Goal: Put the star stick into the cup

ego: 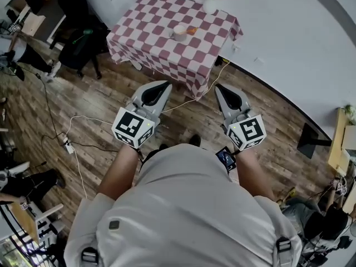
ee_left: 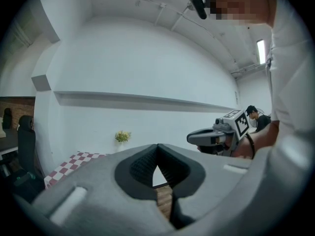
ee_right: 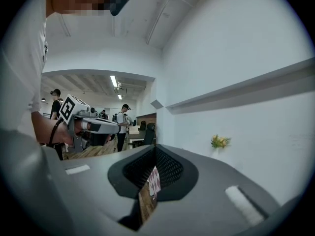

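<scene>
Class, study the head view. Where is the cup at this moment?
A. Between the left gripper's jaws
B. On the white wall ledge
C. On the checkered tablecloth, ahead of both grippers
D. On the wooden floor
C: the cup stands on the checkered tablecloth, beyond the left gripper and the right gripper, and neither gripper holds anything.

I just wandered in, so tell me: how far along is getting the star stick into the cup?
Nothing looks done yet. The pale cup stands on the red-and-white checked table, a small orange thing, likely the star stick, beside it. The left gripper and right gripper are shut, empty, short of the table. Remaining: approach, pick up, drop in.
</scene>
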Motion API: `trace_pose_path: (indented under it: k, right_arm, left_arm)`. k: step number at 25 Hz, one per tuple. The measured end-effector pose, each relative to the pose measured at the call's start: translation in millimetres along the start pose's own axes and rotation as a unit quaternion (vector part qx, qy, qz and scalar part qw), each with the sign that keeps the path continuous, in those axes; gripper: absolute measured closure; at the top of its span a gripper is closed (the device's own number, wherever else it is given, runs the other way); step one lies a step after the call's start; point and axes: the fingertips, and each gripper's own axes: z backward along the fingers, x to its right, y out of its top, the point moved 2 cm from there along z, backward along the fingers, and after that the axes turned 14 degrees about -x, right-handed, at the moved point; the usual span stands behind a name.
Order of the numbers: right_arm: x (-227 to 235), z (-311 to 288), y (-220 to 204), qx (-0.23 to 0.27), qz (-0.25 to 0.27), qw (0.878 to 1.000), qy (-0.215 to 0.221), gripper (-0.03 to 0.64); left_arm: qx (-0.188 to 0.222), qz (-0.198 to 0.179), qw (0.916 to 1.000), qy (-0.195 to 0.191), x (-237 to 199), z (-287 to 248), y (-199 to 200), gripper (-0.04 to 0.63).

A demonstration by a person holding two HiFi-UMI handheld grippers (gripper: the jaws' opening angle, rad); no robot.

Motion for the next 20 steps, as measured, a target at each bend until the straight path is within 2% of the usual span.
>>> trace_pose_path:
  k: [14,20]
  right_arm:
    - [-120,-6,10,0.007,-0.009,0.999,-0.031,0.607]
    - [-152,-7,13,0.008,-0.008,0.999,-0.041,0.607]
  left_arm:
    - [0.006,-0.004,0.9994,-0.033,-21,101,-42,0.591]
    - [0.011,-0.004,0.999,-0.042,-28,126,-55,0.591]
